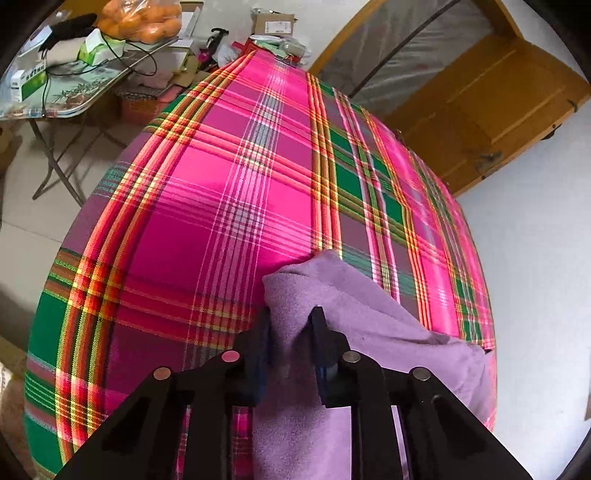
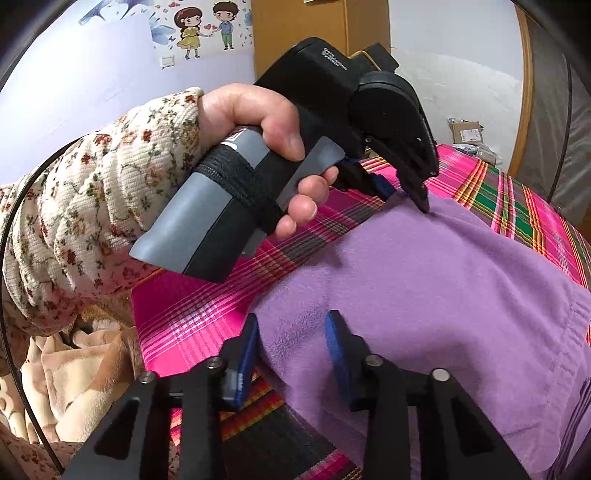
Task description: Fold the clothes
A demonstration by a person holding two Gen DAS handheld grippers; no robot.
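Observation:
A purple fleece garment [image 1: 369,314] lies on a pink, green and yellow plaid cover [image 1: 221,184]. In the left wrist view my left gripper [image 1: 291,321] is shut on a bunched corner of the garment, and the cloth fills the gap between its fingers. The right wrist view shows the same gripper [image 2: 421,206] tip-down on the far corner of the garment [image 2: 443,277], held by a hand in a floral sleeve [image 2: 110,184]. My right gripper [image 2: 291,325] sits at the garment's near edge, its blue pads pressed against the fleece on both sides.
The plaid cover [image 2: 184,321] spreads over a broad raised surface. A folding table [image 1: 74,99] with a bag of oranges [image 1: 140,18] and boxes stands far left. A wooden door [image 1: 498,110] leans at the right. Beige fleece [image 2: 74,369] lies at my lower left.

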